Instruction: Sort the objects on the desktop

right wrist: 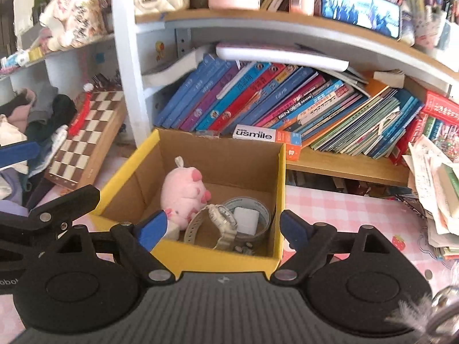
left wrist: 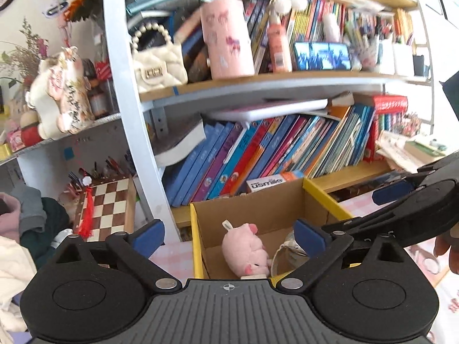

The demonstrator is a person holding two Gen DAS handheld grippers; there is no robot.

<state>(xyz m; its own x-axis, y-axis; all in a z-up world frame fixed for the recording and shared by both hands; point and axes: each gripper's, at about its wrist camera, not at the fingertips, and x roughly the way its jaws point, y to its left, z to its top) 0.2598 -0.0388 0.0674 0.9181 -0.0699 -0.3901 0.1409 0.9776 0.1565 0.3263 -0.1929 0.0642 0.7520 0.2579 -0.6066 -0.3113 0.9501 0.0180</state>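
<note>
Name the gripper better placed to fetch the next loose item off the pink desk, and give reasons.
Probably right. The right gripper is open, empty and nearer the bare pink tablecloth beside the yellow box. The left gripper, also open, faces the box's left side by the clothes pile.

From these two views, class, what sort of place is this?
Probably a child's study desk at home: shelves crammed with leaning picture books, a pink plush toy in a cardboard box, and a chessboard alongside.
</note>
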